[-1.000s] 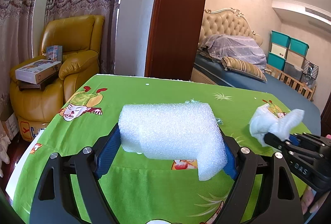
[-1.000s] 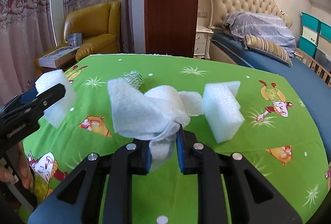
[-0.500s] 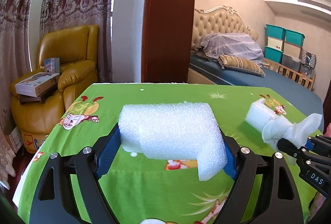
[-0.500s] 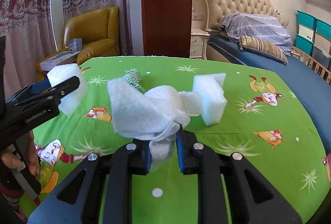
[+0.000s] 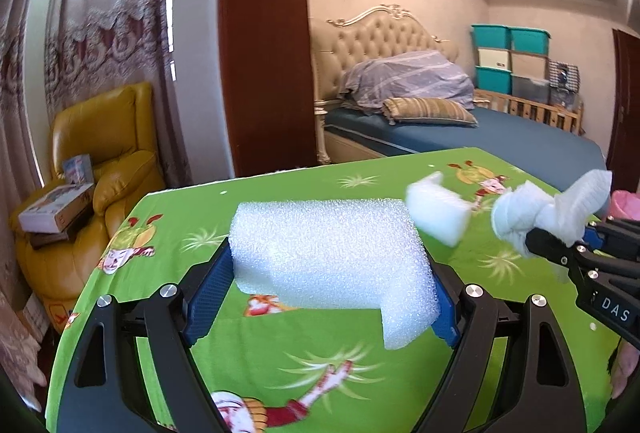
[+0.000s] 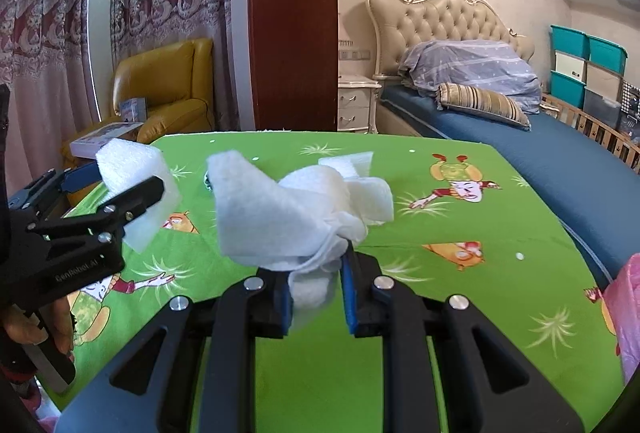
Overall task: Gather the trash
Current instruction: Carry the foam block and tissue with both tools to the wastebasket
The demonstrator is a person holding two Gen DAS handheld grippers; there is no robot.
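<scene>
Left gripper point(image 5: 332, 297) clamping foam block point(image 5: 328, 253) crosswise, long axis spanning wide jaws. Right gripper point(image 6: 316, 289) pinching crumpled tissue point(image 6: 296, 209), jaws nearly closed. Second foam piece point(image 5: 438, 211) lying ahead on green table point(image 5: 280, 345), nearer right gripper.
</scene>
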